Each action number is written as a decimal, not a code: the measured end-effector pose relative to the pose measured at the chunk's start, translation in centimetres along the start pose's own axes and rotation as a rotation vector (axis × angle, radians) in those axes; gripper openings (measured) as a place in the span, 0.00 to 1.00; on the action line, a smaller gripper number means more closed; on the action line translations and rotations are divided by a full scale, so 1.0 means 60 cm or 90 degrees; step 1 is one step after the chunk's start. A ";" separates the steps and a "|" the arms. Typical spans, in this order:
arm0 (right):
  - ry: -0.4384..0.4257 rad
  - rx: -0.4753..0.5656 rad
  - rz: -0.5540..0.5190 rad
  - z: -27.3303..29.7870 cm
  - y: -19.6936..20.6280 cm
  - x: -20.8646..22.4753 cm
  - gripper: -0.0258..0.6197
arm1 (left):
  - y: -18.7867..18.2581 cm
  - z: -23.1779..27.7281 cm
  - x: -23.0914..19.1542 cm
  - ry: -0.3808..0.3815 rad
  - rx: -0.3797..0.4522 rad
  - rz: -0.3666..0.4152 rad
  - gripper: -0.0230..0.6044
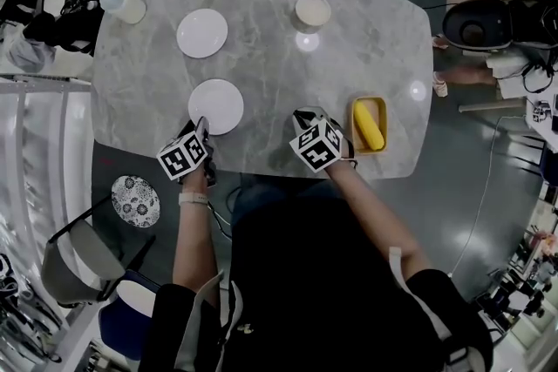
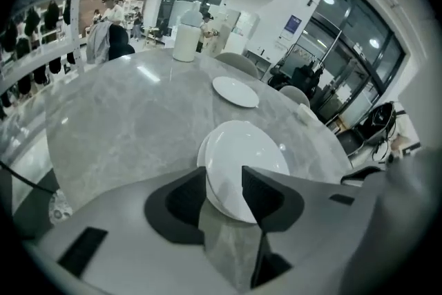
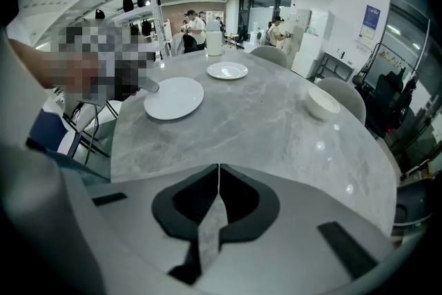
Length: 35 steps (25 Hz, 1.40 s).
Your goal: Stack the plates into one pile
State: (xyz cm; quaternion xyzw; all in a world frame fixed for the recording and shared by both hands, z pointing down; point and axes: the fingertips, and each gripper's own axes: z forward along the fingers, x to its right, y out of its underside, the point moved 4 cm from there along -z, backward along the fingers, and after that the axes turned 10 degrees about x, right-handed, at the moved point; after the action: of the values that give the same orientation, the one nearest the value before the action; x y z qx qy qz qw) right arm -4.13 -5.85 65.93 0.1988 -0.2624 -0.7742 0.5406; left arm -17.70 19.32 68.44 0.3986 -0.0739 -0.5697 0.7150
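Plates, two: near plate [image 1: 216, 106] on counter [image 1: 270, 74], rim between the parted jaws of left gripper [image 1: 201, 125], ungripped; far plate [image 1: 202, 33] beyond near plate, well apart. Right gripper [image 1: 306, 114], jaws closed and empty, lies right of near plate, farther off.

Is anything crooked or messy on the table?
A little. The near pile of plates at the open left claw looks askew: its upper one sits shifted sideways, so the lower rim peeks out on one side. Nothing looks spilled or broken.
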 end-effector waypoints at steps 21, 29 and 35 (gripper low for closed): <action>-0.005 0.022 0.054 0.064 -0.099 -0.095 0.07 | -0.044 -0.004 -0.064 0.103 -0.069 0.087 0.29; 0.008 0.012 0.089 0.125 -0.145 -0.145 0.07 | -0.055 0.026 -0.073 0.207 -0.136 0.155 0.29; 0.024 -0.007 0.113 0.164 -0.146 -0.173 0.07 | -0.060 0.044 -0.076 0.249 -0.159 0.172 0.29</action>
State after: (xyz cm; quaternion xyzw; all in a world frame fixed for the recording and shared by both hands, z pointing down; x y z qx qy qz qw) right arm -12.89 8.23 68.42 0.1864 -0.2642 -0.7206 0.6134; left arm -23.48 21.88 69.45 0.3961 0.0842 -0.3856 0.8290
